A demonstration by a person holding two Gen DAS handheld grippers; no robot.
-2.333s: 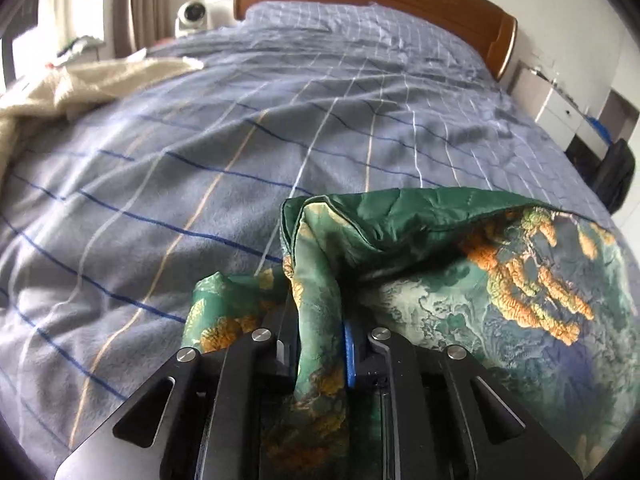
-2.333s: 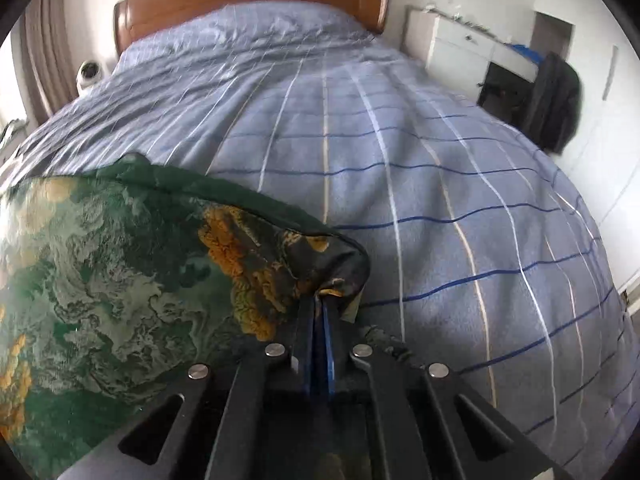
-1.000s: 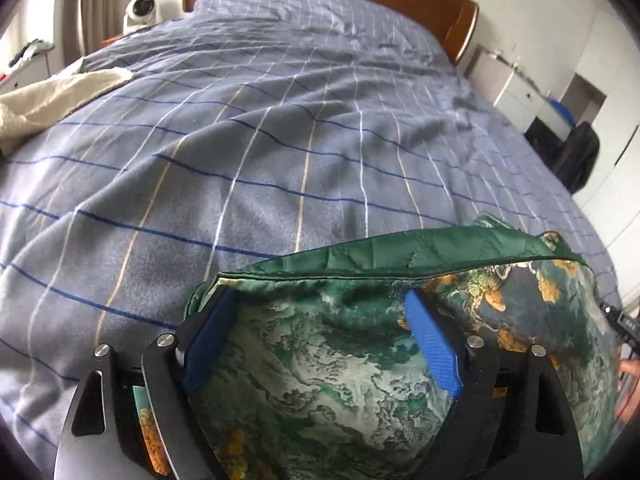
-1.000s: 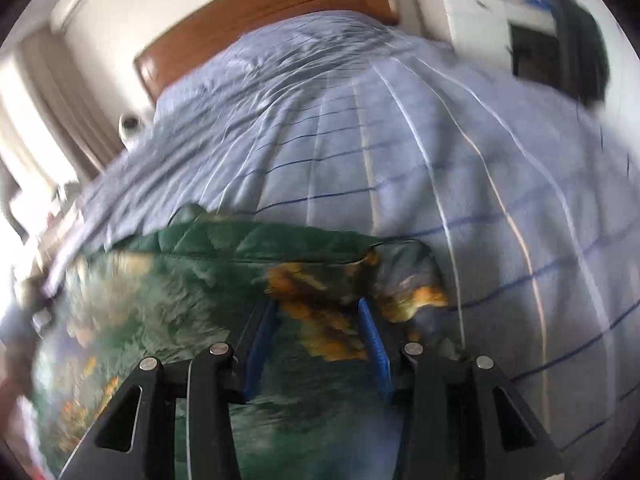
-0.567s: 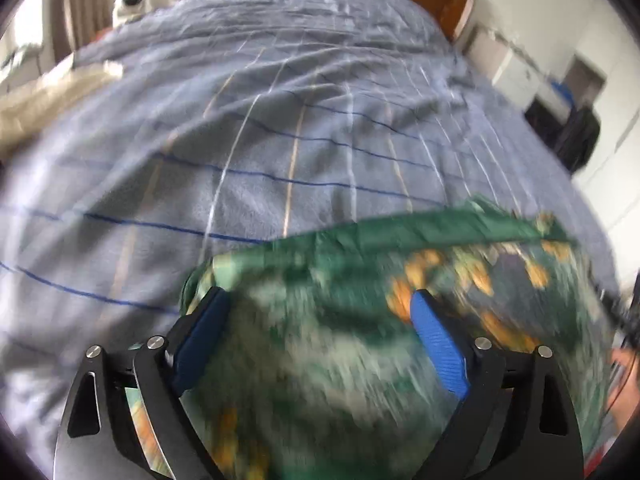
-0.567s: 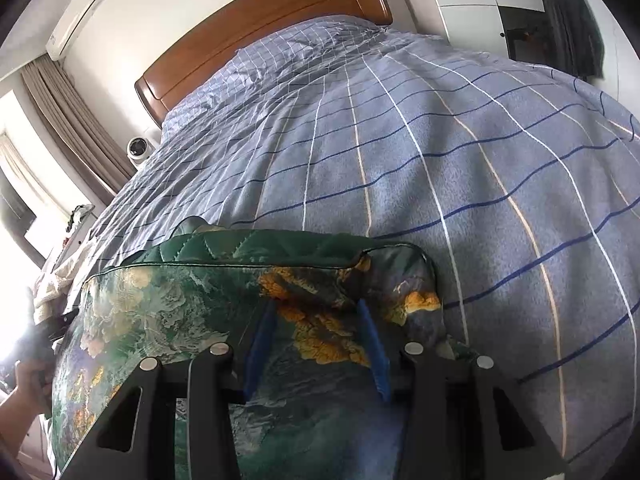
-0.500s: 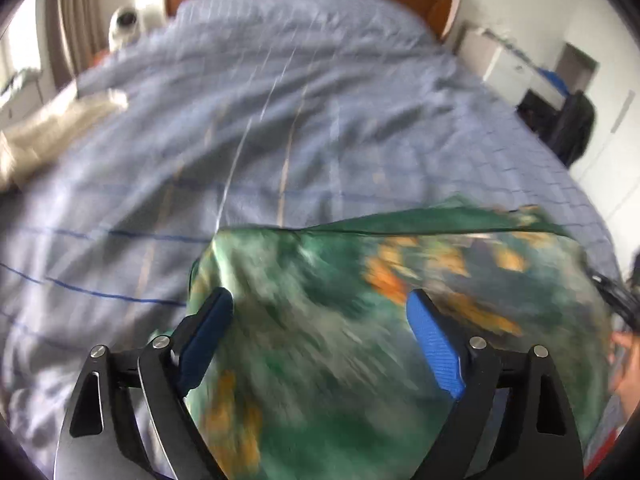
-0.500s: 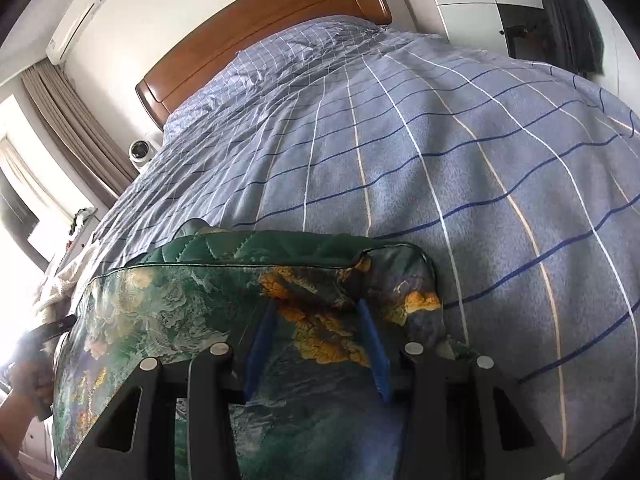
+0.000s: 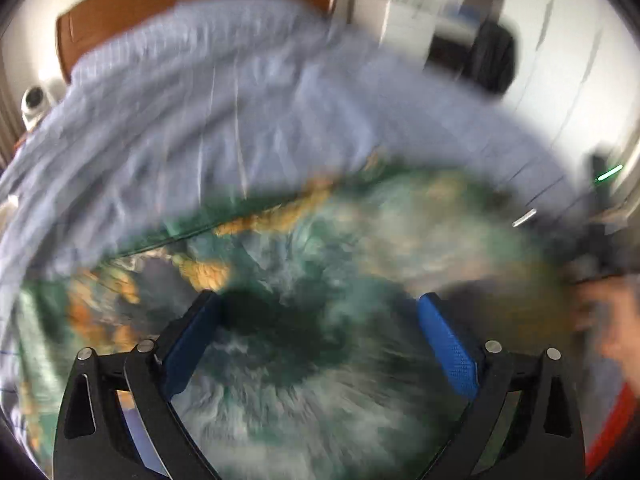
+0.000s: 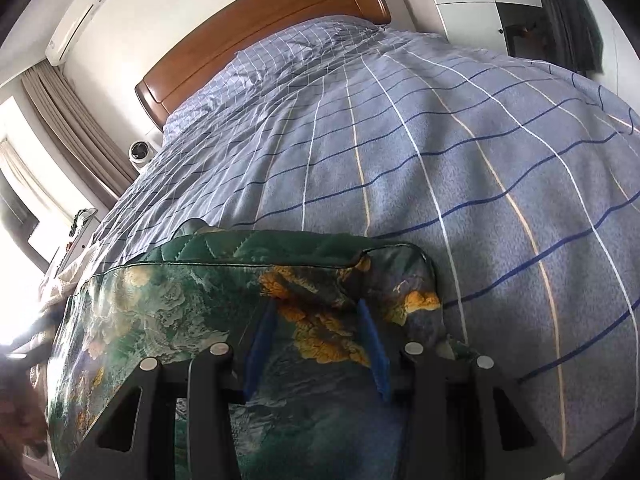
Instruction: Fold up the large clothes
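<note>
1. Bed: blue-grey checked duvet, wooden headboard at the far end.
2. Green patterned garment, folded into a flat block, lies on the near part of the duvet, under both grippers. Left view is motion-blurred.
3. Left gripper: jaws have just been opening, now spread wide above the garment, nothing pinched.
4. Right gripper: jaws partly apart over the garment's right corner, pads not squeezing the cloth.
5. Small white camera beside the headboard.
</note>
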